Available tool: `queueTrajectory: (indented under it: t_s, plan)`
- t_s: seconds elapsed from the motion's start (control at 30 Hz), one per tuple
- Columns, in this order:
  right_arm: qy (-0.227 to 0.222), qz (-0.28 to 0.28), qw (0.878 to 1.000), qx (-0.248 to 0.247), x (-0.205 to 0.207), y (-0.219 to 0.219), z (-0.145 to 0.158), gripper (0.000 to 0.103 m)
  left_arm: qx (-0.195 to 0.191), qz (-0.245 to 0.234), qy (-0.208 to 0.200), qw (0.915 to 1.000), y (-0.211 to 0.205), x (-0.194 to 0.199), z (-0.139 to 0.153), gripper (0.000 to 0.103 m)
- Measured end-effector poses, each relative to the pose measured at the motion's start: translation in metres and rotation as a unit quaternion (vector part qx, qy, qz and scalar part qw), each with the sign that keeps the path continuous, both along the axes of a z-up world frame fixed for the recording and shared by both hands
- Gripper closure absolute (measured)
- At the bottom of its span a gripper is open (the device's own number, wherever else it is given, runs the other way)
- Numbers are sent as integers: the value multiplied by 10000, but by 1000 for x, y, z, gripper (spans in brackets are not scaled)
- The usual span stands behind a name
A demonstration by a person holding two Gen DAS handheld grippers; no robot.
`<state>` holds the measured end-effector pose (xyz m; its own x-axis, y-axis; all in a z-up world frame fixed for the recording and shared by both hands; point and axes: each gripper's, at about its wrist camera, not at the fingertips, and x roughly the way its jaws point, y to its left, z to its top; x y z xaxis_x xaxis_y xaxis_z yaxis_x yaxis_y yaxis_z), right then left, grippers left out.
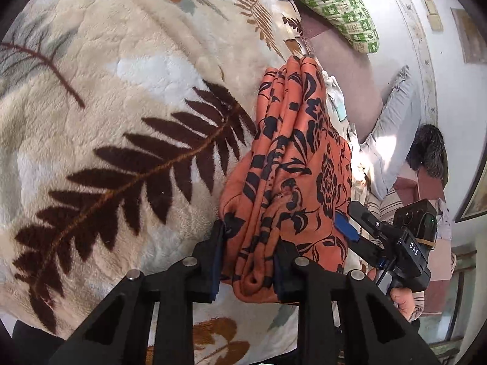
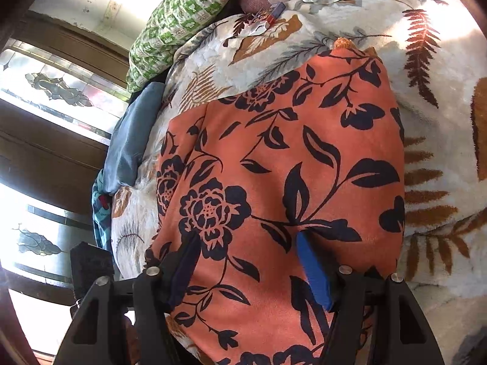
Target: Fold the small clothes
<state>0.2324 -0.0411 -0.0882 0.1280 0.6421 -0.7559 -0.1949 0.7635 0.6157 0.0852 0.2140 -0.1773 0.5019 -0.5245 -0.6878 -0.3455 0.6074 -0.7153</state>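
The left gripper [image 1: 248, 261] is clamped on the bunched edge of the orange floral cloth [image 1: 292, 164], which lies on the leaf-pattern blanket [image 1: 106, 97]. The right gripper [image 2: 246, 261] stands apart-jawed over the cloth, whether pressing I cannot tell. The cloth looks soft, light and limp; gathered layers probably give the surest hold.

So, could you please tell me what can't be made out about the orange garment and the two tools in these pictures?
- Orange floral garment: its type and fold count; it is bunched in the left wrist view and cut off by the bottom edge in the right wrist view.
- Right tool: whether its pads press the cloth; cloth fills the gap between them.
- Left tool: shut on the folds; the blanket beneath is hidden.
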Motion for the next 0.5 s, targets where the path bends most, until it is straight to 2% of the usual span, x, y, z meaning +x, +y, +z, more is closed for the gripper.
queueTrajectory:
  t_s: [0.07,0.1,0.13,0.17,0.23,0.33,0.4,0.5]
  plan:
    - [26,15,10000,56,1,-2,-1,34,137,-6,91,9999,-3,3,9,73]
    - [82,-19,9999,132,2,-4,-2,34,292,-78,80,9995,-5,5,17,67]
    - [135,-47,9997,210,3,-7,-2,34,461,-169,52,9988,-9,7,25,53]
    - [172,-57,9995,276,3,-9,-3,34,590,-191,-30,9981,-10,7,36,46]
    - [212,-45,9990,386,4,-11,-5,34,756,-94,-387,9963,-10,10,58,22]
    - [258,-55,9985,487,4,-13,-6,34,1052,-8,-920,9902,-9,24,80,9]
    - [272,-43,9984,490,4,-13,-6,34,1235,-210,-843,9885,-10,54,73,8]
    - [273,-3,9982,533,4,-14,-6,34,757,-718,-611,9927,-12,98,38,8]
